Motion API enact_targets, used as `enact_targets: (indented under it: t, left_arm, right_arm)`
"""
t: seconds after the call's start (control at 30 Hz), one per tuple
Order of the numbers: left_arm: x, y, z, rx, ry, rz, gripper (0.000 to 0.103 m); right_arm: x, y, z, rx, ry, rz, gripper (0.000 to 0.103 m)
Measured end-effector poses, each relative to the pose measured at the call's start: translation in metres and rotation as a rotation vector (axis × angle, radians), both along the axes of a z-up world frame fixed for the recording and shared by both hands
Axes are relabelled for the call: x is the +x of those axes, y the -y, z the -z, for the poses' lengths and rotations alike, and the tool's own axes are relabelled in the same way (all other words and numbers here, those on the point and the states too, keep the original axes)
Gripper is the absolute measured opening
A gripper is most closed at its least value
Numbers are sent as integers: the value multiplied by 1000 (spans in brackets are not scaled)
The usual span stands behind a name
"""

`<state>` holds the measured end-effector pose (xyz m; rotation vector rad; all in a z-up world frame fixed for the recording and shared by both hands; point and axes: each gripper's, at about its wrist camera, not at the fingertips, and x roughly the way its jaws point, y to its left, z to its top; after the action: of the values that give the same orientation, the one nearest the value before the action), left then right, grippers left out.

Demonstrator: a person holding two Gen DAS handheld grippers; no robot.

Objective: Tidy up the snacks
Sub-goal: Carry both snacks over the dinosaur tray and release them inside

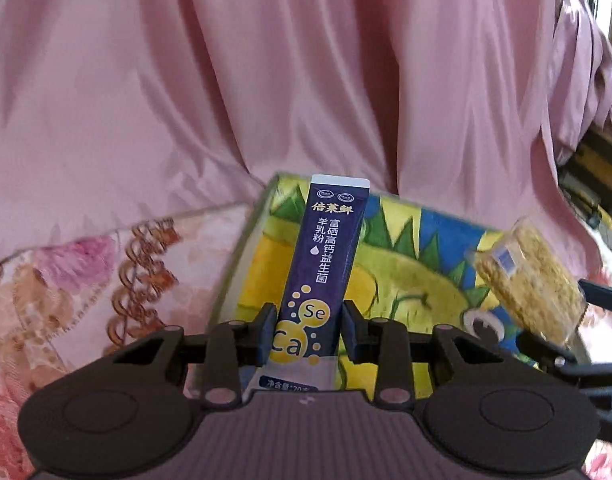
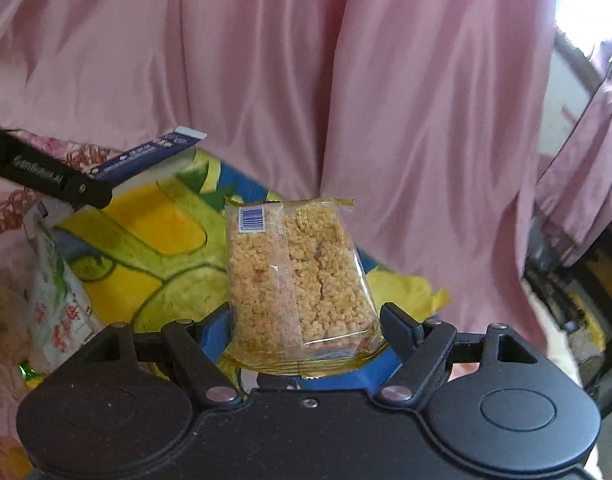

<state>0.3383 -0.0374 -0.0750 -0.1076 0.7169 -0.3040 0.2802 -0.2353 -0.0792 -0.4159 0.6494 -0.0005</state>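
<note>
L gripper (image 1: 311, 322) is clamped on a dark blue goat-milk-powder stick sachet (image 1: 324, 268), held upright by its lower end so it can be dropped in end-first. R gripper (image 2: 306, 322) is closed wide on a clear-wrapped puffed-grain bar (image 2: 298, 276), gripped across its width, barcode end forward. Both are carried over a sunflower-print box (image 1: 402, 272) w/ a pink curtain (image 1: 266, 80) behind, prob. the sorting spot. A white-green packet (image 2: 60, 300) is seen beside the box
</note>
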Motion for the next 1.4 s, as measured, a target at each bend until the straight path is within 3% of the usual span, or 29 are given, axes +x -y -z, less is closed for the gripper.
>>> enact_targets:
  t: [0.43,0.73,0.93,1.07,1.23,1.4]
  left_arm:
    - [5,4,8,46,-58,14,37]
    - [5,8,9,76,-69,19,42]
    - [0,6,1,92,-40,4,60]
    - [-8,2,-8,88,-7,-13,75]
    - [-28,0,-27,84,52,-31,85]
    - [-61,-3,-52,78,153,-63,99]
  right_arm:
    - [18,29,10,305,-198,89,79]
    - [18,33,15,375,-228,114,83]
    - [14,35,13,376,-216,124,86]
    - [8,35,5,378,-178,131,98]
    - [-8,37,-17,424,-100,141,99]
    - [-40,33,-51,444,37,129,102]
